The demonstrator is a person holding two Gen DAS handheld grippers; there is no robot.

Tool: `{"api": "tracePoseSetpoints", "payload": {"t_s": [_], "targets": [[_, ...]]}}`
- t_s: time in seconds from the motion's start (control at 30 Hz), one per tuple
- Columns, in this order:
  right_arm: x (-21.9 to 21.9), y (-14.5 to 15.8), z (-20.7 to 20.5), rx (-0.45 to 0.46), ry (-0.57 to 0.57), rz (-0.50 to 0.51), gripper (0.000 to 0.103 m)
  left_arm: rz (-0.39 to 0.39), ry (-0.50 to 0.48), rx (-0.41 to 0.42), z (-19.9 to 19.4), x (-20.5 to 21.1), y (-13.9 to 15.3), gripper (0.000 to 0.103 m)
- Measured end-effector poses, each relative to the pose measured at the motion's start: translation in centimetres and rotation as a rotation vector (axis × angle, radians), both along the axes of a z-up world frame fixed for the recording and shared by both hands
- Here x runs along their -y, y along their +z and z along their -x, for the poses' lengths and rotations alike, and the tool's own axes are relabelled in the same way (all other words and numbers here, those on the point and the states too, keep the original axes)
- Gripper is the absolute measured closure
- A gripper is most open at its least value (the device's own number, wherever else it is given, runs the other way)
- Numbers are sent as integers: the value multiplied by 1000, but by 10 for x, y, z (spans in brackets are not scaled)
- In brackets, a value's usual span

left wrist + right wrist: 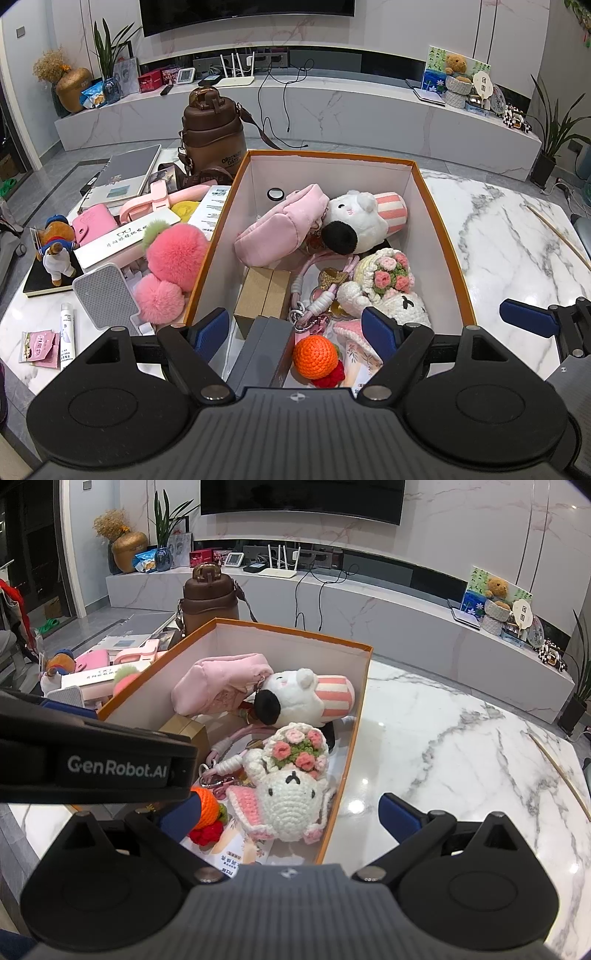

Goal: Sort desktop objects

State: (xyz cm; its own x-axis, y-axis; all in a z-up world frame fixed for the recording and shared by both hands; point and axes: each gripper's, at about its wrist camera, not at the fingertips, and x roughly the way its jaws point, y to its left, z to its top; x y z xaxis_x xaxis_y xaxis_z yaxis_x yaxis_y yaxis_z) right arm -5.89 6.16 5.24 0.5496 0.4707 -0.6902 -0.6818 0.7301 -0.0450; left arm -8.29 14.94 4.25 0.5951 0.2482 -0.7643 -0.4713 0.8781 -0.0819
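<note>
Toys fill an orange box [447, 225] on a marble table [517, 236].

left wrist: close, tilted down over box [439, 206] | right wrist: same, from right | shared: box [295, 635]

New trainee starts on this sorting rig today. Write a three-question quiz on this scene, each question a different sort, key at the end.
1. True or false: the orange crochet ball lies inside the orange-rimmed box.
2. Which stands behind the box? A) brown bottle B) white plush C) pink pouch
3. Fill in: the fluffy pink pom-poms lie ____ the box, on its left in the left wrist view.

Key: 1 true; 2 A; 3 outside. Neither the left gripper nor the right gripper holds anything; both pairs of jaws stand open.
</note>
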Motion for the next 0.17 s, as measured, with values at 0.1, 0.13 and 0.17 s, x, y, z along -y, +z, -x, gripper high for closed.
{"api": "tracePoseSetpoints", "payload": {"t_s": [0.1,0.13,0.17], "targets": [[0,0,0,1,0,-1,1,-4,-3,3,0,0,1,10],[0,0,0,1,1,-1,1,-8,-5,5,1,0,1,10],[0,0,0,0,1,-1,1,-12,-8,5,1,0,2,10]]}}
